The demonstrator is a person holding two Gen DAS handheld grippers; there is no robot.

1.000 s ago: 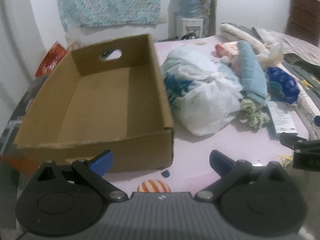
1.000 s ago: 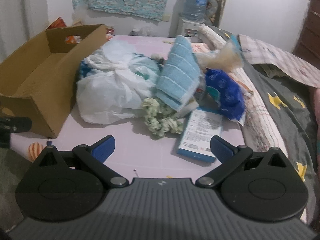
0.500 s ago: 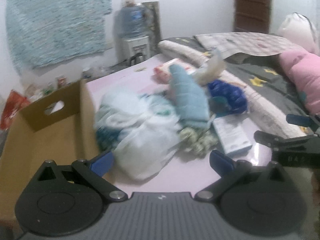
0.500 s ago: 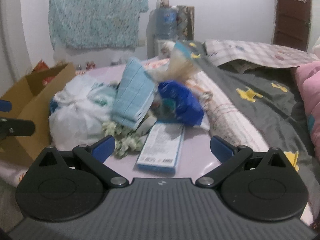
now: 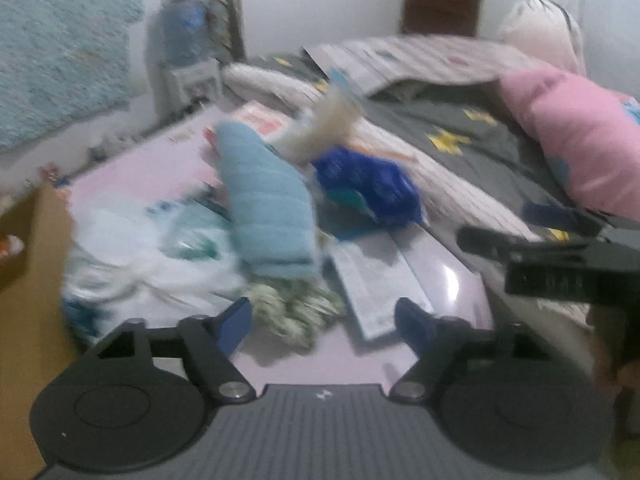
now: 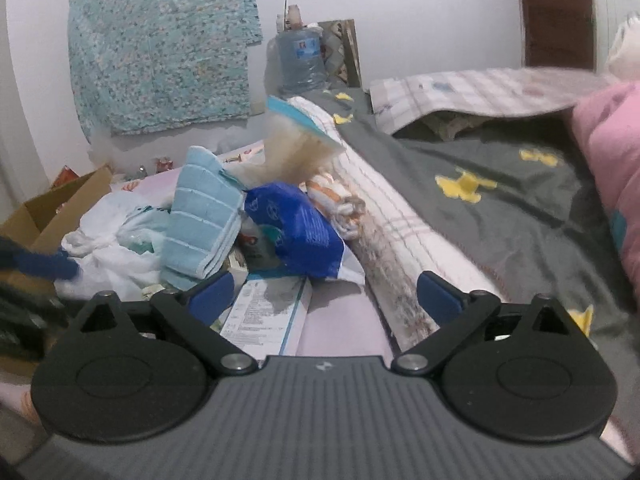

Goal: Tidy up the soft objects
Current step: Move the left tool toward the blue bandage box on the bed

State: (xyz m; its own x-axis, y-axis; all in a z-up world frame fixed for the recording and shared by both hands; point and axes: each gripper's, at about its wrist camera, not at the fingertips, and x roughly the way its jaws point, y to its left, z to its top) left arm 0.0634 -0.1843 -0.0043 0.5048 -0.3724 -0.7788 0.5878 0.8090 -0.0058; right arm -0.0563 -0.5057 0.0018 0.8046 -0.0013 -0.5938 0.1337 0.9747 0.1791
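Observation:
On the pink sheet lies a pile: a folded light blue towel (image 5: 268, 208) (image 6: 204, 220), a tied white plastic bag (image 5: 148, 256) (image 6: 112, 240), a blue bag (image 5: 368, 184) (image 6: 296, 232) and a green-white knitted cloth (image 5: 292, 308). The open cardboard box (image 5: 24, 280) (image 6: 60, 208) stands at the pile's left. My left gripper (image 5: 324, 320) hovers just short of the knitted cloth, jaws closing, pads touching nothing. My right gripper (image 6: 325, 296) hangs over a flat printed carton (image 6: 268, 312) and bare sheet, jaws closing, nothing gripped. The left view is blurred.
A rolled checked cloth (image 6: 384, 224) borders the pile on the right. Beyond it lie a grey blanket with yellow stars (image 6: 480, 208) and a pink pillow (image 5: 580, 140). A water bottle (image 6: 300, 56) and a hanging patterned cloth (image 6: 160, 48) are at the back wall.
Both views have swung right, from the cardboard box toward the pile and the bed. Both pairs of jaws have narrowed, the left pair more.

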